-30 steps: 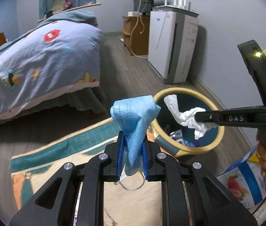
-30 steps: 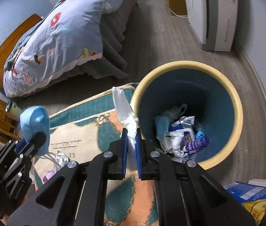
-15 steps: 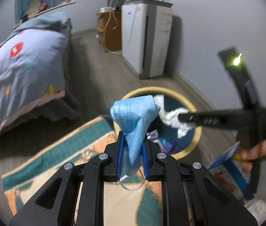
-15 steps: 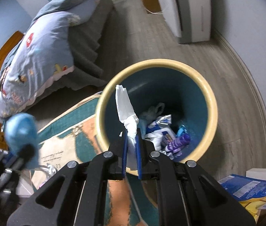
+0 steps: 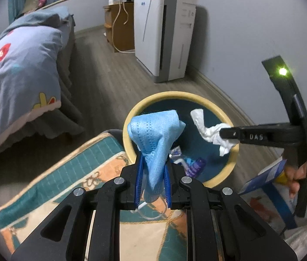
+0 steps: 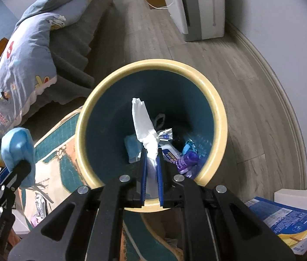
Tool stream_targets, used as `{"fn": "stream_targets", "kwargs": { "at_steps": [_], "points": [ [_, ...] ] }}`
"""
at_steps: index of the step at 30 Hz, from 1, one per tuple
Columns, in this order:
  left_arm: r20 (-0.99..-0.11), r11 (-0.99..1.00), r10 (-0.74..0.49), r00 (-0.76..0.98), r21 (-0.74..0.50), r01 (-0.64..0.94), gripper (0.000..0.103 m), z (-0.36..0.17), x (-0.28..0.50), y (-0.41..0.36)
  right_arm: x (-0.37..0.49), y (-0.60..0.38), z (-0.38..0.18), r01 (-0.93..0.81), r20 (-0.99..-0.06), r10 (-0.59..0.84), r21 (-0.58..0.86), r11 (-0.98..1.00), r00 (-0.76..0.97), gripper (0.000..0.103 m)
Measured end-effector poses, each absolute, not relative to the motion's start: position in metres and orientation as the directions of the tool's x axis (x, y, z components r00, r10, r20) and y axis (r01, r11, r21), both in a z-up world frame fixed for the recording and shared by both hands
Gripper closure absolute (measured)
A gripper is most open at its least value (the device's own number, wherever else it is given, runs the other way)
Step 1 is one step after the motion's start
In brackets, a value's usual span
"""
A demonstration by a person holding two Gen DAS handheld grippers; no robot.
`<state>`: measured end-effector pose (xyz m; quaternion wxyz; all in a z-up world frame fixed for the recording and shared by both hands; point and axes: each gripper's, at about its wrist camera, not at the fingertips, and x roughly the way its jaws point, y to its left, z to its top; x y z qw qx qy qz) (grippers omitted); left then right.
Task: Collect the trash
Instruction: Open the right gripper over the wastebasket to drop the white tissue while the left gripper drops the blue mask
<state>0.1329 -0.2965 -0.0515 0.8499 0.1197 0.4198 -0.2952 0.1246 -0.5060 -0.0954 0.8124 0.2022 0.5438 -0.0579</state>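
A round bin (image 5: 162, 96) (image 6: 151, 64) with a yellow rim and dark teal inside stands on the wood floor, holding wrappers and a purple packet (image 6: 188, 159). My left gripper (image 5: 153, 169) is shut on a blue face mask (image 5: 155, 134), held at the bin's near-left rim; its white ear loop hangs below. My right gripper (image 6: 152, 163) is shut on a crumpled white tissue (image 6: 142, 121) (image 5: 207, 128), held over the bin's opening. In the right wrist view the left gripper with the mask (image 6: 18, 143) shows at the left edge.
A teal and orange rug (image 5: 83, 167) lies beside the bin, with small litter (image 6: 39, 204) on it. A bed with a blue quilt (image 5: 16, 65) is to the left. A white air purifier (image 5: 164, 37) stands by the wall. A blue printed bag (image 6: 284, 217) lies at right.
Both grippers have moved toward the bin. The tissue went from beside the bin's left rim to over its opening. The mask came up to the bin's near rim. Both grips stayed shut.
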Motion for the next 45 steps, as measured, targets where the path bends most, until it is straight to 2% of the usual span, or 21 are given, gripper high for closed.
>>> {"fn": "stream_targets", "kwargs": {
  "at_steps": [18, 34, 36, 37, 39, 40, 43, 45],
  "points": [
    [-0.809, 0.774, -0.371, 0.455, 0.002, 0.633, 0.085, -0.078, 0.127, -0.319, 0.122, -0.512, -0.098, 0.329, -0.905, 0.139, 0.284, 0.900, 0.402, 0.095],
    [-0.800, 0.786, -0.392, 0.455, -0.034, 0.617, 0.084, -0.092, 0.131, -0.337, 0.119, -0.519, -0.085, 0.340, -0.854, 0.123, 0.329, 0.881, 0.506, 0.095],
    [-0.796, 0.785, -0.396, 0.457, -0.035, 0.618, 0.079, -0.092, 0.130, -0.337, 0.119, -0.520, -0.083, 0.332, -0.845, 0.127, 0.336, 0.881, 0.520, 0.093],
    [-0.795, 0.786, -0.397, 0.458, -0.037, 0.617, 0.076, -0.093, 0.131, -0.336, 0.119, -0.520, -0.082, 0.331, -0.842, 0.125, 0.337, 0.881, 0.525, 0.091],
    [-0.795, 0.789, -0.398, 0.458, -0.042, 0.612, 0.072, -0.093, 0.132, -0.336, 0.118, -0.521, -0.080, 0.332, -0.836, 0.124, 0.342, 0.879, 0.534, 0.077],
    [-0.794, 0.792, -0.396, 0.461, -0.041, 0.609, 0.068, -0.093, 0.133, -0.335, 0.118, -0.521, -0.079, 0.334, -0.833, 0.120, 0.343, 0.878, 0.540, 0.067],
    [-0.785, 0.796, -0.400, 0.472, -0.042, 0.604, 0.060, -0.090, 0.133, -0.334, 0.114, -0.525, -0.072, 0.337, -0.810, 0.104, 0.352, 0.873, 0.577, 0.060],
    [-0.782, 0.799, -0.400, 0.478, -0.042, 0.600, 0.049, -0.089, 0.134, -0.333, 0.113, -0.527, -0.068, 0.344, -0.800, 0.095, 0.358, 0.868, 0.593, 0.047]
  ]
}}
